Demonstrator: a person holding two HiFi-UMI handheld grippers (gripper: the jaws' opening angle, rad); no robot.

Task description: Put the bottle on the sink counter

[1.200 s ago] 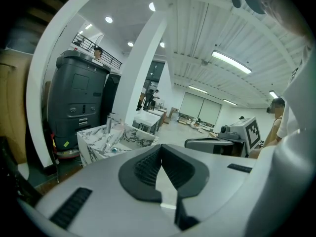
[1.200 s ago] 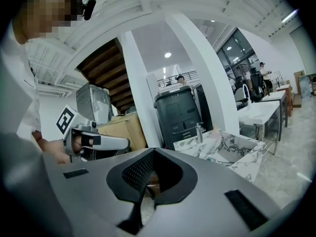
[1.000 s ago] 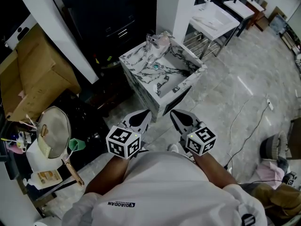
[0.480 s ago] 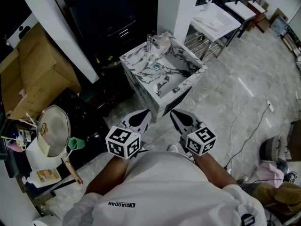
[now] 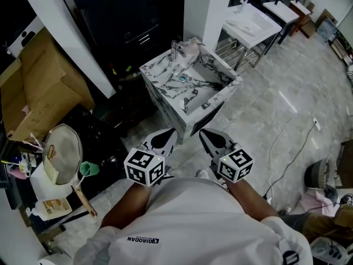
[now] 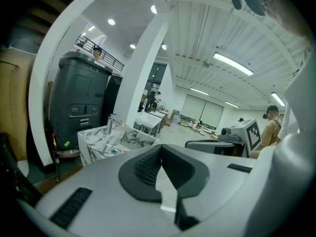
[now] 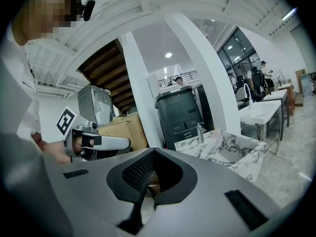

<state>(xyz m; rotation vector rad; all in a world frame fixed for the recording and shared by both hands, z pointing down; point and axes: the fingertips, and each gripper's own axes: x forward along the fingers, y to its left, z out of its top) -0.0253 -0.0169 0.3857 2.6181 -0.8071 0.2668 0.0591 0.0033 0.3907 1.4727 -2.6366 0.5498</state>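
Note:
A white bottle with an orange label lies at the lower left of the head view, beside a pan, far from both grippers. The marble-patterned sink counter with its faucet stands ahead in the middle. It also shows in the left gripper view and the right gripper view. My left gripper and right gripper are held side by side close to my chest, short of the sink. Both are shut with nothing between their pads.
A cardboard box and a black cabinet stand left of and behind the sink, with a white pillar beyond it. A white basin on a metal frame is at the back right. A pan sits left. A cable crosses the floor.

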